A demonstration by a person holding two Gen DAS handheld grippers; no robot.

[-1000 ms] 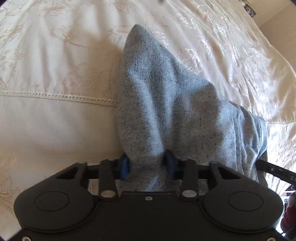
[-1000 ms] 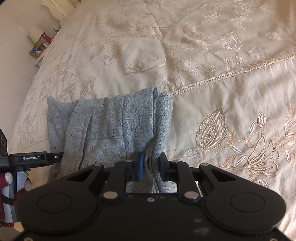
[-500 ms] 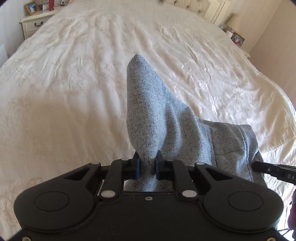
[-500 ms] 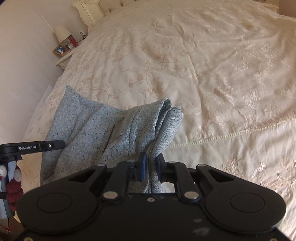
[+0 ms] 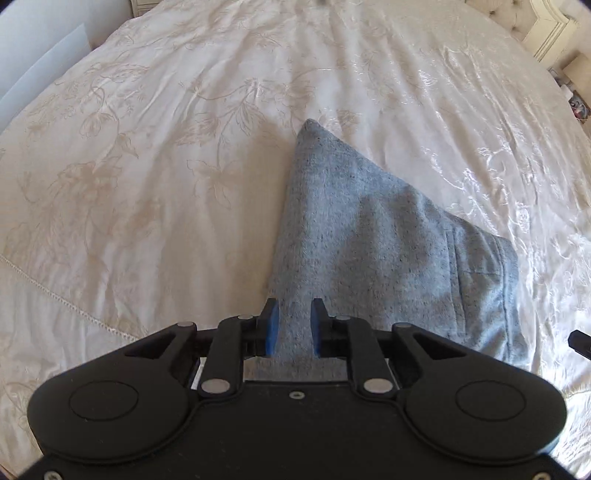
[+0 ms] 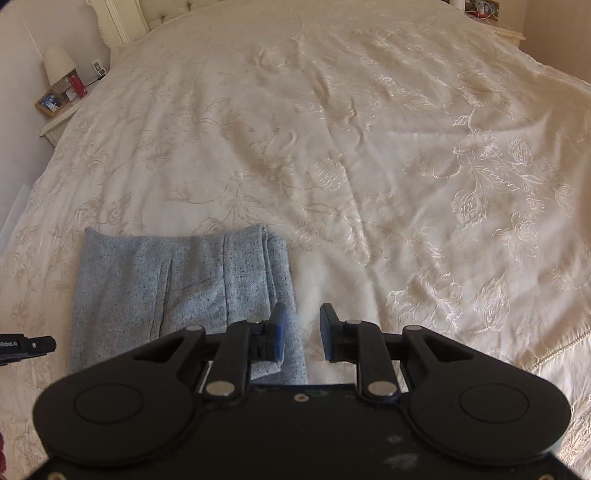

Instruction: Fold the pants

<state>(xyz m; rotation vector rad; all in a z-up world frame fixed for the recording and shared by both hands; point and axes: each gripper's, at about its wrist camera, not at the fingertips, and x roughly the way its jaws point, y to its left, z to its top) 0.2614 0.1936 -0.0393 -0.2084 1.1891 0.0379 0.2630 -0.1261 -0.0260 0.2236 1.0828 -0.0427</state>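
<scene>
The grey speckled pants point(image 5: 388, 251) lie folded into a compact stack on the cream bedspread point(image 5: 147, 147). In the left wrist view my left gripper point(image 5: 293, 325) has its blue pads apart, with the near edge of the pants lying between them. In the right wrist view the pants point(image 6: 177, 284) lie flat at lower left. My right gripper point(image 6: 303, 330) is open; its left pad rests against the right edge of the pants and bare bedspread point(image 6: 369, 166) shows between the pads.
The embroidered bedspread spreads wide beyond the pants. A nightstand point(image 6: 61, 110) with a lamp, a photo frame and a red bottle stands at the far left by the headboard point(image 6: 122, 18). The other gripper's tip point(image 6: 33, 345) shows at the left edge.
Both grippers have opened and let go of the pants. The pants, held lifted before, now lie flat on the bedspread. My right gripper has shifted right off the fabric edge.
</scene>
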